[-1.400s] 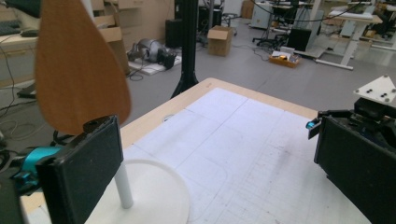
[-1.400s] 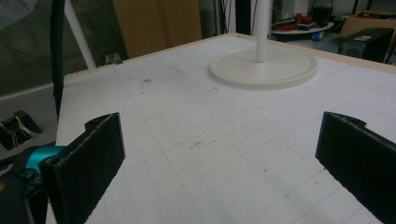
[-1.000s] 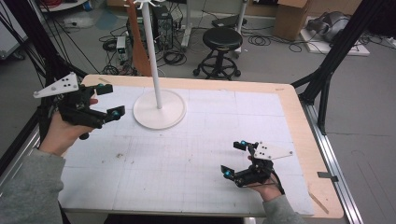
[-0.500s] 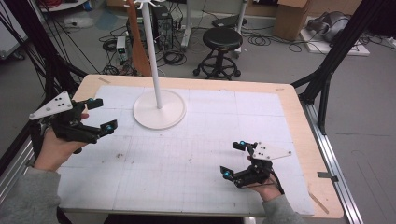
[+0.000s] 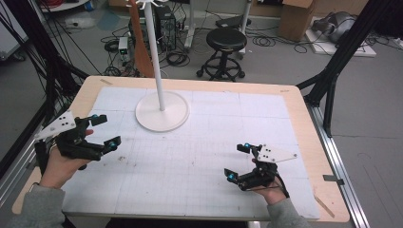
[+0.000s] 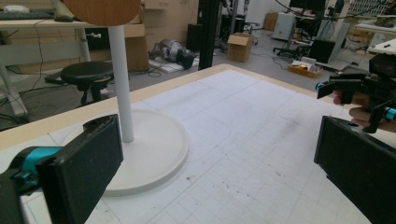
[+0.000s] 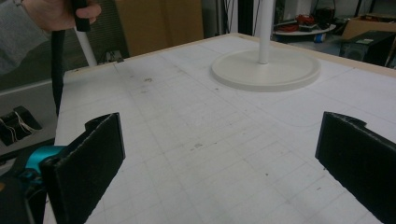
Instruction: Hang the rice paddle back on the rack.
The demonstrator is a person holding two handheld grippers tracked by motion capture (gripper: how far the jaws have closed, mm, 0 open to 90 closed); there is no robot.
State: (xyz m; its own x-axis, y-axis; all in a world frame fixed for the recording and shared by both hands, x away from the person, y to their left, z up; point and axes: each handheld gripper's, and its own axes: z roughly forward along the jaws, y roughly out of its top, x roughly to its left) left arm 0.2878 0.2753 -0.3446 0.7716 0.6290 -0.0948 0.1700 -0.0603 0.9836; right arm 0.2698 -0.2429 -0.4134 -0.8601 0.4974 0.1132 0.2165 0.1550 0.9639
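1. High view: left gripper (image 5: 102, 130) at 9 o'clock, right gripper (image 5: 237, 161) at 5 o'clock, both gaping wide and holding nothing; the white round-based pole stand (image 5: 162, 111) sits at 12.
2. Left gripper view: stand's base just beyond the left jaw. Swinging in carelessly would probably clip the pole and tip it.
3. Right gripper view: stand (image 7: 266, 69) well off at 1 o'clock.

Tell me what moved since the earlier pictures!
The left gripper moved down along the table's left edge, toward the person and away from the white stand. Its jaws stayed open and empty. The right gripper kept its place near the front right, open too. The stand did not move.
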